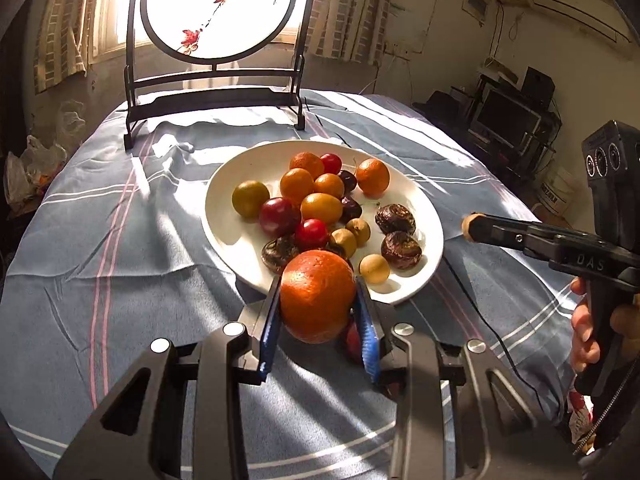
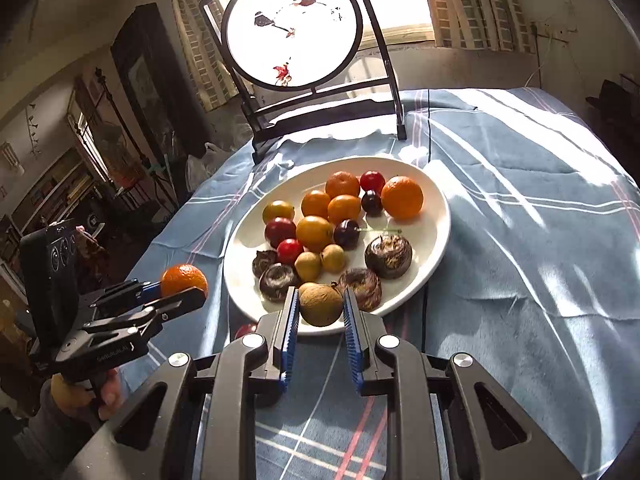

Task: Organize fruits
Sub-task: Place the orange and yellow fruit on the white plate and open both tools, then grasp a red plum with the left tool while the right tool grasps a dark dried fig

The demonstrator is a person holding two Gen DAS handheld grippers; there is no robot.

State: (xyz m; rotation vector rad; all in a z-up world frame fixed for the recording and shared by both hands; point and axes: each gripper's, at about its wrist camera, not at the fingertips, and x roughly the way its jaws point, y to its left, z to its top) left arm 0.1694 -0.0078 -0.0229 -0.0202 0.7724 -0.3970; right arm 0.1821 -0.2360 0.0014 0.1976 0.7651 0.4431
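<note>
- Sunlit window [image 1: 116,4] with brick-patterned curtains [image 1: 60,36].
- Air conditioner [image 1: 576,8] high on the wall.
- Dark monitor [image 1: 506,118] on a cluttered shelf.

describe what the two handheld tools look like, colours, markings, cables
Both are black plastic pistol-grip frames with silver bolts and blue ribbed pads on the fingers. The left tool and right tool match. The right tool's body reads "DAS", a thin black cable trails beneath it, and bare fingers wrap its grip.

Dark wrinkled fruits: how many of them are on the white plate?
4 on the plate: two together at its left, one by the near rim, the largest at the right. Others may hide under the pile.
</note>
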